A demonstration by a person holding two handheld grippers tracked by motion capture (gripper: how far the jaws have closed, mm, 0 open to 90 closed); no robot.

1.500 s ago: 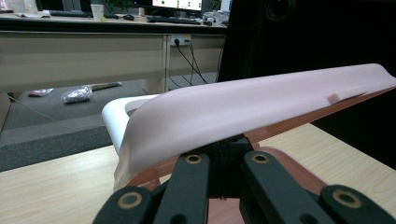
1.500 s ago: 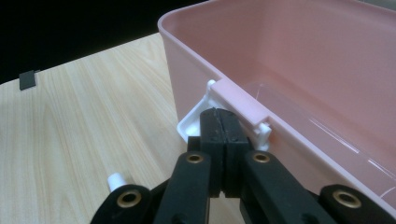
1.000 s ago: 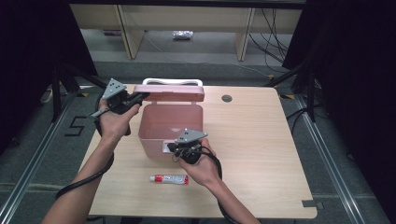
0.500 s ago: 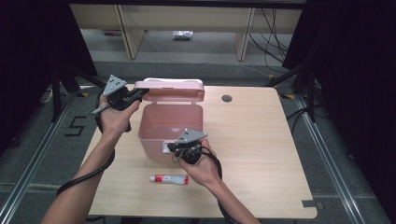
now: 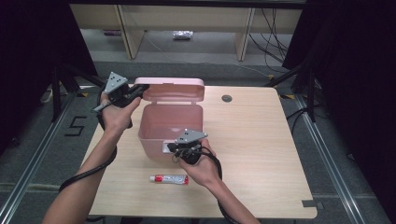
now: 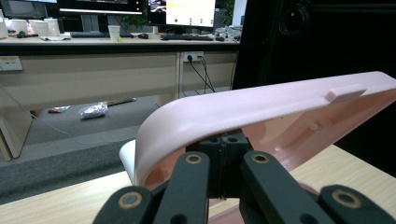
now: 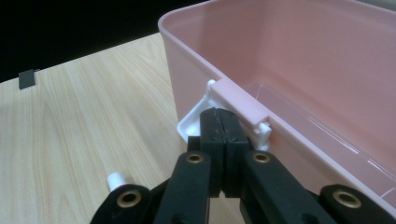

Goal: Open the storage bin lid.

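A pink plastic box (image 5: 154,128) stands open on the wooden table, its lid (image 5: 175,89) swung up at the back. My left gripper (image 5: 142,87) is shut, its tips tucked under the lid's left corner. In the left gripper view the closed jaws (image 6: 227,144) sit beneath the lid's curved rim (image 6: 261,107), with nothing between the pads. My right gripper (image 5: 172,148) is shut at the box's front wall. Its tips (image 7: 219,116) press against the white latch (image 7: 194,122) below the pink catch on the box (image 7: 289,56). A small red and white tube (image 5: 169,178) lies in front of the box.
A round cable hole (image 5: 227,98) sits in the table behind and right of the box. A grey tape mark (image 5: 308,203) is near the front right corner. Wooden shelving (image 5: 187,28) and cables stand beyond the far edge.
The lid has swung further up and back, so more of its inside faces the camera. The left gripper has shifted slightly with it. The right gripper has stayed at the latch.
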